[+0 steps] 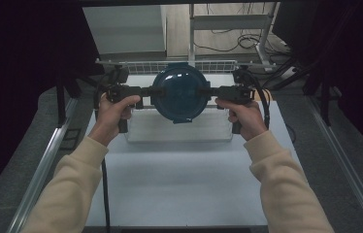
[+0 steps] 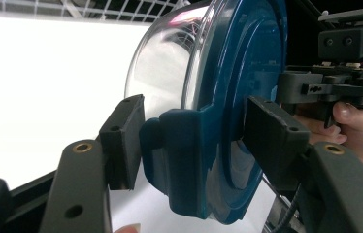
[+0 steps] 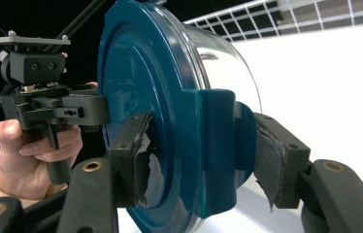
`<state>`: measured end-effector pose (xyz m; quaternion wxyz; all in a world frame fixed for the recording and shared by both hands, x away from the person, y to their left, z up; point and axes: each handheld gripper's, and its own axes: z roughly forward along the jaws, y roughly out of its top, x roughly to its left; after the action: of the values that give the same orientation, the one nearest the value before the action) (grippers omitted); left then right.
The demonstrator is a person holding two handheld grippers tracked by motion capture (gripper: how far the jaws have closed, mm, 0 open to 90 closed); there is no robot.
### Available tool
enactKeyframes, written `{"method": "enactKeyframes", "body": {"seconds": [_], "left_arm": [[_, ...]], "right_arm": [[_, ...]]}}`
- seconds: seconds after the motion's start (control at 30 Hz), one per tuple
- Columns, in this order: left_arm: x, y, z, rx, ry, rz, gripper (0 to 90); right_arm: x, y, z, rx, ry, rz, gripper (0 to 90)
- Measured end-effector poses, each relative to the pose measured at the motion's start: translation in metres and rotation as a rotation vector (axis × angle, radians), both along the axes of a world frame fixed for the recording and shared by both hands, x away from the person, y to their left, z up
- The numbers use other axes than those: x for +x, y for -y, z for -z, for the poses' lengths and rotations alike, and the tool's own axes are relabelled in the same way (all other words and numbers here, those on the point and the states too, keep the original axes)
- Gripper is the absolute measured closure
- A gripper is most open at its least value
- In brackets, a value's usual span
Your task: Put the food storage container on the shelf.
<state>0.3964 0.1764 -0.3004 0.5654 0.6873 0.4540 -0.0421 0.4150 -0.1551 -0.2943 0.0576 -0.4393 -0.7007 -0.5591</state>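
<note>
Two grippers, left gripper [image 1: 154, 91] and right gripper [image 1: 206, 91], clamp opposite latch tabs of the lidded bowl [image 1: 180, 92], held between their fingers.

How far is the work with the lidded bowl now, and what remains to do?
Done: the blue lid sits on the clear bowl, and both are lifted. In hand: the left gripper and right gripper each clamp a lid clip at opposite sides, holding it tilted on edge above the clear bin. Left: probably setting it down; where is not evident.
</note>
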Motion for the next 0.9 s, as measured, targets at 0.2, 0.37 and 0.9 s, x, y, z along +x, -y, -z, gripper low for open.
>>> {"method": "enactKeyframes", "body": {"seconds": [0.2,0.37,0.9], "left_arm": [[0.017,-0.002,-0.01,-0.002,0.003,-0.004,41.8],[0.03,-0.005,-0.009,-0.01,-0.016,-0.001,41.8],[0.069,-0.009,0.015,-0.044,-0.098,-0.041,40.6]], "right_arm": [[0.018,-0.002,-0.01,0.0,-0.002,-0.001,43.5],[0.029,-0.005,-0.012,-0.001,-0.015,0.007,43.4],[0.062,-0.01,0.012,0.017,-0.112,0.044,43.4]]}}
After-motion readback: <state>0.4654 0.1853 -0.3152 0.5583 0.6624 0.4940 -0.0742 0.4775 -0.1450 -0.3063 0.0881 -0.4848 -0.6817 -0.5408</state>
